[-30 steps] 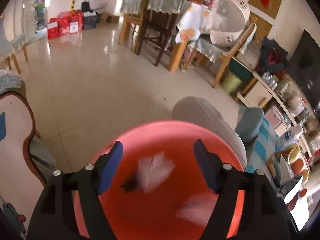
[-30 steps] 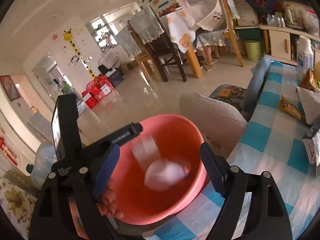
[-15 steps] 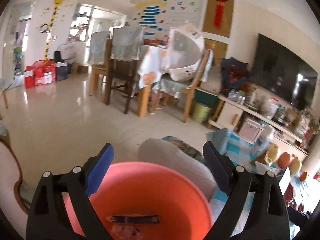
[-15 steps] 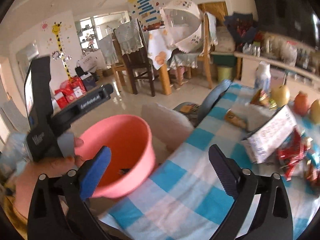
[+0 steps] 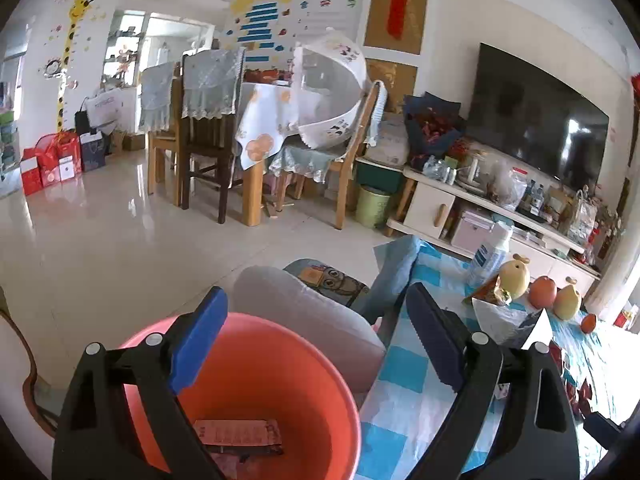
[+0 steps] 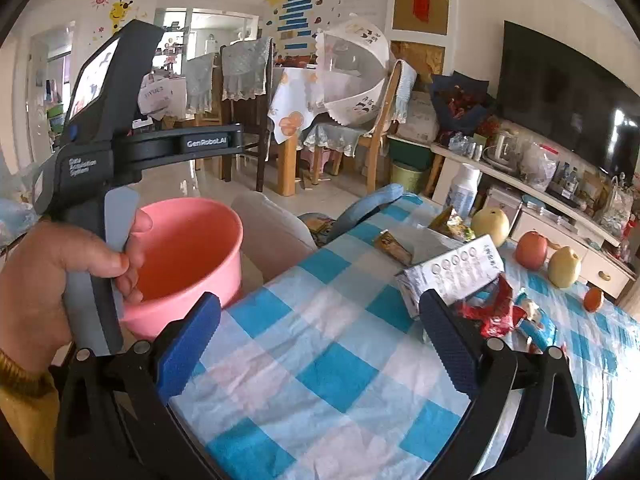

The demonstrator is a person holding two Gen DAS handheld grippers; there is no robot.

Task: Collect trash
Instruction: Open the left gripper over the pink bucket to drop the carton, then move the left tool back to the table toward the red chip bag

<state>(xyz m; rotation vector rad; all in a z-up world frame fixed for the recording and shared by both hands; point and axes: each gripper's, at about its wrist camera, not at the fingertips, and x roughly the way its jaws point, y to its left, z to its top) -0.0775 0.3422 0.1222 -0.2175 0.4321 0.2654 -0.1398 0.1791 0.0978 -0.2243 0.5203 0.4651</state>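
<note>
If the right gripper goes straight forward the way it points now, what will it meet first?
Probably the checked tablecloth: the open right gripper points down at a bare patch of it. The silver box lies further on, to the right; depth is uncertain.

Both tongs wider, off basin [image 5: 256, 364].

Glossy tile floor [image 5: 100, 248], daylit. Dining table [image 5: 268, 120] as landmark: covered chairs [image 5: 208, 92] left of it, television [image 5: 536, 128] right, sticker-decorated wall [image 5: 280, 12] behind, green bin [image 5: 372, 204] beside.
</note>
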